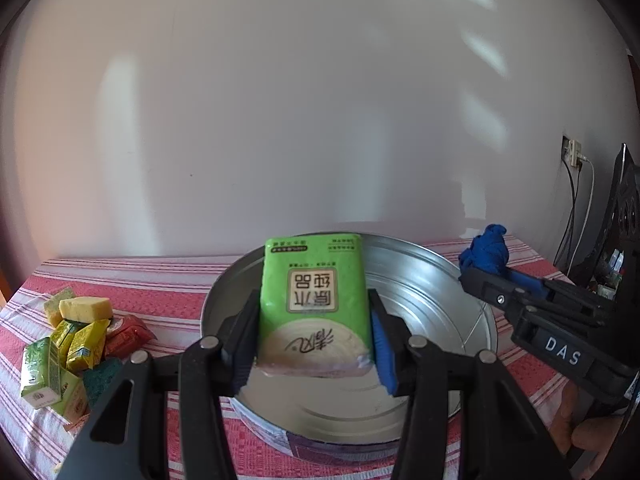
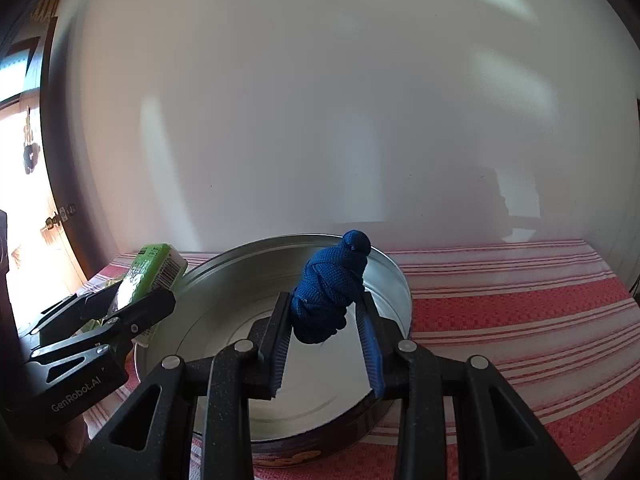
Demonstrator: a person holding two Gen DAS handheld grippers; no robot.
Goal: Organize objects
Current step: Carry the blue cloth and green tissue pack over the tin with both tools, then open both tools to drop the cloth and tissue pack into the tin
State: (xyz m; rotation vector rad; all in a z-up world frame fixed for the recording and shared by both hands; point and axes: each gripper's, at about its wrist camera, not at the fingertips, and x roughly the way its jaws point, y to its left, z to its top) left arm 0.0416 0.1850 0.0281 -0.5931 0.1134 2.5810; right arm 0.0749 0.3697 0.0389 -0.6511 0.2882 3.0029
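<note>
Left gripper (image 1: 314, 344) clamped on a green tissue pack (image 1: 314, 300), held above the near part of a round metal tin (image 1: 432, 292). Right gripper (image 2: 326, 350) clamped on a knotted blue cloth (image 2: 328, 292), also over the tin. Tin sits on a red-striped tablecloth (image 2: 520, 320). Left of it: pile of small packets and sponges (image 1: 72, 344). White wall (image 1: 280, 120) behind.

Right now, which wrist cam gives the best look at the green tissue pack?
Left wrist. The green tissue pack sits centred and face-on between the left gripper fingers, label readable, above the metal tin. The right wrist view catches only its barcode end at the left edge, partly hidden by that gripper.
</note>
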